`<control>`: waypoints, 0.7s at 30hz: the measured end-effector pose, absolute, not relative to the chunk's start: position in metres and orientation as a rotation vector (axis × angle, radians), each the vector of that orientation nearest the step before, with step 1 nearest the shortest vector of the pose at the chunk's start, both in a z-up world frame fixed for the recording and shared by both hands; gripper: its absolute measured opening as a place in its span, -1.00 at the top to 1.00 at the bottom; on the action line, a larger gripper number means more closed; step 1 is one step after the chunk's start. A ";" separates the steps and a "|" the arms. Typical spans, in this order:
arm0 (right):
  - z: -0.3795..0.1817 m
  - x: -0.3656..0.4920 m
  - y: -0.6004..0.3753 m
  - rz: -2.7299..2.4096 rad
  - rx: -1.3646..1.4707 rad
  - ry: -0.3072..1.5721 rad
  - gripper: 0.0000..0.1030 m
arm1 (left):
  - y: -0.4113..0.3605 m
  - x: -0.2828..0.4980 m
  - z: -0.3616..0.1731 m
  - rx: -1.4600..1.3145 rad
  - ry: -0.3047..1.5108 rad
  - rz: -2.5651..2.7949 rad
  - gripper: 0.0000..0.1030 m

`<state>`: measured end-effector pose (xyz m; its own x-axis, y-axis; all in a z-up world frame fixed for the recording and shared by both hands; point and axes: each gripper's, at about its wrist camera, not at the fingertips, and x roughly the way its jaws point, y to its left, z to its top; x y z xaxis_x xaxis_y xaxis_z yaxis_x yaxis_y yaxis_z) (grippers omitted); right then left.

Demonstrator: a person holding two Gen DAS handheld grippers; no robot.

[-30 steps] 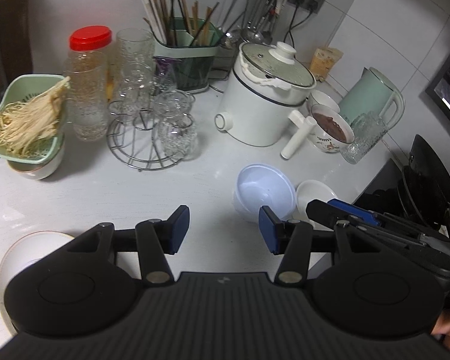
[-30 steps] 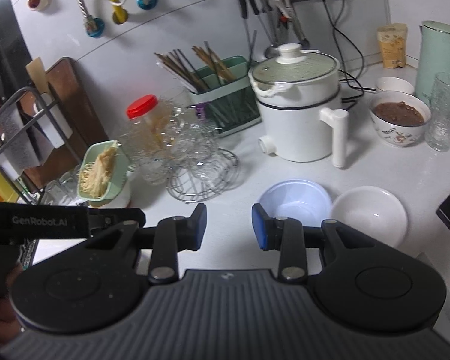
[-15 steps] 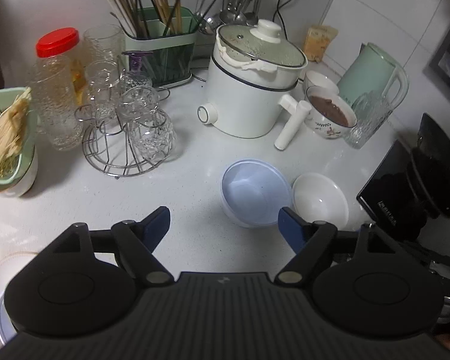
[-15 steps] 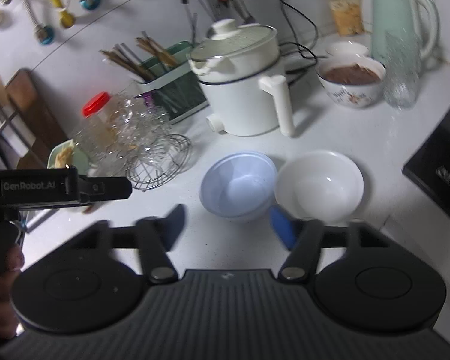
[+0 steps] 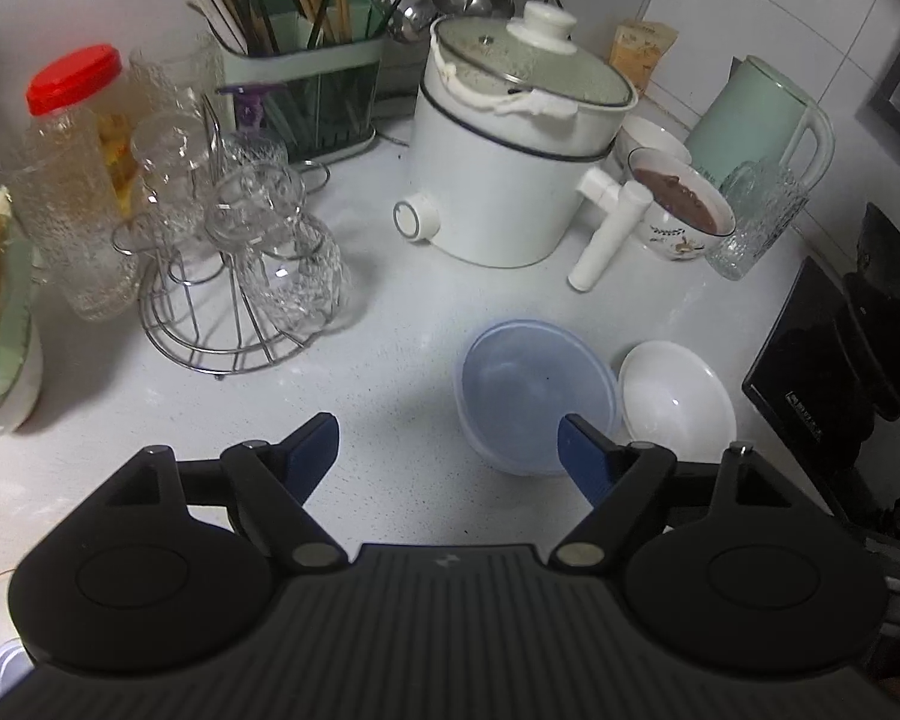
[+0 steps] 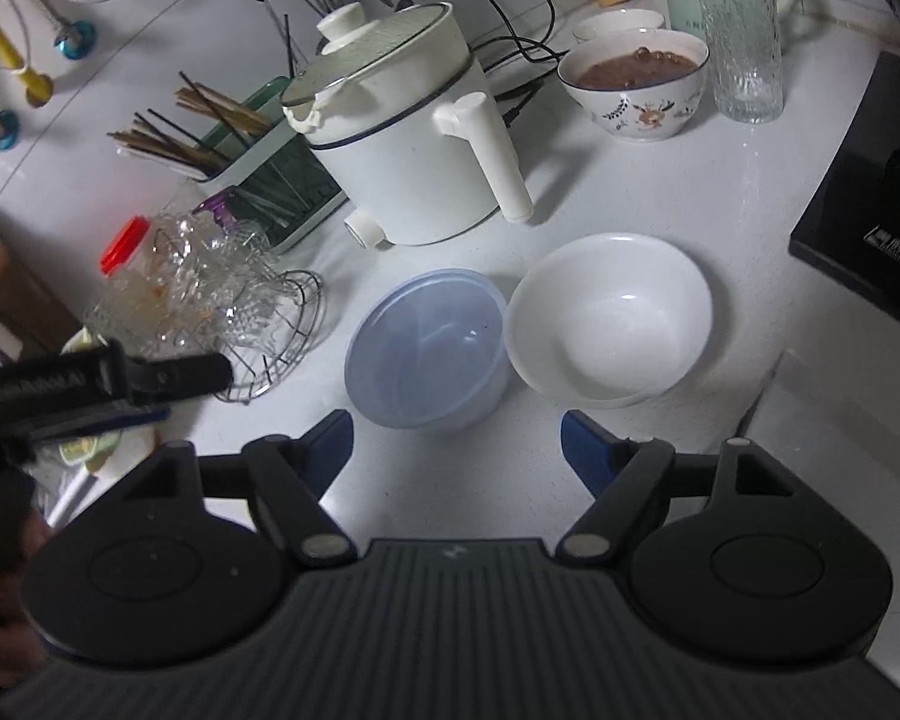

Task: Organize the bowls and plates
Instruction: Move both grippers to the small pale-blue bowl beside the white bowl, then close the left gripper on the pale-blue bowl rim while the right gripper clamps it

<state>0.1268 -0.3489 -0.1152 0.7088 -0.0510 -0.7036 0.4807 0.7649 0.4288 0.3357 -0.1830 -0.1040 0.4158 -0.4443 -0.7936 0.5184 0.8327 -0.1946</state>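
- The white countertop is carrying a crowd: an electric pot with its long handle pointing toward the near edge, a wire rack of upturned glasses, a black induction hob at the right, and a patterned bowl of brown food at the back.
- The task's things are sitting in the open patch in front of the pot: a translucent blue bowl and, touching or just beside it on its right, a white bowl. Both are lying upright and empty.
- The left gripper is hanging released, jaws spread wide, with its right finger overlapping the blue bowl's near rim in the left wrist view; whether it is touching, I cannot tell.
- The right gripper is likewise hanging wide open and holding nothing, just short of the gap between the two bowls.
- Judging from this, a grasp on a bowl rim is coming up, and the risks are lying close by:
- Pinching the blue bowl's thin rim could be tipping or skating it into the white one, since they are sitting so near.
- Two open tools converging on one small patch could be knocking each other.
- A wide swing could be clipping the pot handle or the glasses.
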 end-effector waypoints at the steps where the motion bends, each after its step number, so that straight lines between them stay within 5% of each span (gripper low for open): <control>1: -0.117 0.129 -0.349 -0.317 0.651 0.728 -0.51 | -0.183 0.338 -0.106 0.078 0.966 -0.611 -0.62; 11: -0.140 0.149 -0.347 -0.349 0.763 0.730 -0.48 | -0.192 0.361 -0.130 0.064 0.974 -0.666 -0.58; 21: -0.158 0.161 -0.357 -0.414 0.891 0.678 0.08 | -0.207 0.387 -0.166 -0.056 1.050 -0.695 -0.09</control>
<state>0.1606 -0.3571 -0.1581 0.7201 -0.0543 -0.6917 0.5903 0.5718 0.5697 0.3867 -0.2075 -0.1664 0.3065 -0.5510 -0.7761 0.4996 0.7872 -0.3615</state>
